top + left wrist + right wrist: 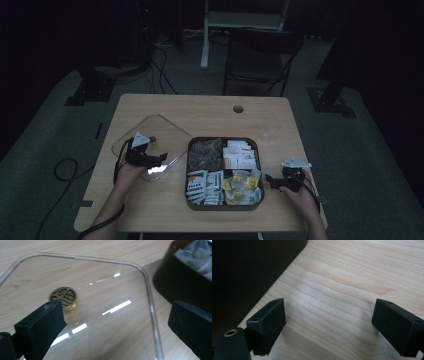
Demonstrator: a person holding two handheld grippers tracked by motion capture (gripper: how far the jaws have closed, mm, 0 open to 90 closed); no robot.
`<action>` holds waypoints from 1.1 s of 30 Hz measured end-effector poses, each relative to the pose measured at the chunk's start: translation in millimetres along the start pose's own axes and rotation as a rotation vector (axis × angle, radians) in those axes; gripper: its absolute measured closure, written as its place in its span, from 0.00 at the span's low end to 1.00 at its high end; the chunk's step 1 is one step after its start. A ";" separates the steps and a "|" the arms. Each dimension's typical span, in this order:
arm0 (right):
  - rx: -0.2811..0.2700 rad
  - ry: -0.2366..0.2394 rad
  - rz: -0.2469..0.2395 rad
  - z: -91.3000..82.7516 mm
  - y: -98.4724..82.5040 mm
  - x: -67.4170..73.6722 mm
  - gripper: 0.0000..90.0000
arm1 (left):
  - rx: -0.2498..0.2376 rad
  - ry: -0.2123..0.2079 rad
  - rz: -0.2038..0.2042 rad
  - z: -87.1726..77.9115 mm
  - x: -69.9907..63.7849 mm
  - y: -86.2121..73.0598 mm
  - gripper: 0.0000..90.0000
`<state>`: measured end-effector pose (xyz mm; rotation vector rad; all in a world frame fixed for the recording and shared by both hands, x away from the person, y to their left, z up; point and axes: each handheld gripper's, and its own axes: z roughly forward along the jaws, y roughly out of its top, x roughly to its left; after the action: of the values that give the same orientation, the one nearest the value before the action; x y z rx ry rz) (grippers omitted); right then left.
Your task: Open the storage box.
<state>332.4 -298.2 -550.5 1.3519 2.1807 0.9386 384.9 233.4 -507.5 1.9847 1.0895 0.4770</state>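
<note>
A clear lid [167, 131] lies flat on the wooden table [210, 110], just left of a dark compartment tray [223, 139]. My left gripper [161, 157] hovers low over the lid's near part, open, with nothing between its jaws. In the left gripper view the lid [107, 295] spreads under the open left gripper [117, 320], a gold knob [63, 297] sits at its middle, and the tray wall [180, 282] rises at the right. My right gripper [270, 181] rests open beside the tray's right wall. The right gripper view has that open gripper [329, 325] over bare wood, with the tray wall [244, 272] to the left.
The tray holds several compartments of sachets [240, 155] and wrapped tea bags [204, 150]. A small round hole [238, 108] sits near the table's far edge. A dark chair [260, 55] stands behind the table, and cables [65, 170] lie on the floor at the left.
</note>
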 end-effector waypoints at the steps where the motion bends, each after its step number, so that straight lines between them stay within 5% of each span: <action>1: 0.000 0.000 0.000 0.0 0.0 0.0 0.12 | -0.003 -0.025 0.005 -2.0 -3.6 -0.3 0.02; 16: 0.000 0.000 0.000 0.0 0.0 0.0 0.12 | 0.008 -0.110 0.061 -4.4 -24.7 -10.5 0.02; 33: 0.000 0.000 0.000 0.0 0.0 0.0 0.12 | 0.046 -0.233 0.175 -9.3 -59.3 -30.8 0.02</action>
<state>332.4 -298.2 -550.5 1.3519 2.1809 0.9384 329.7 198.0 -523.4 2.1256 0.7937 0.3037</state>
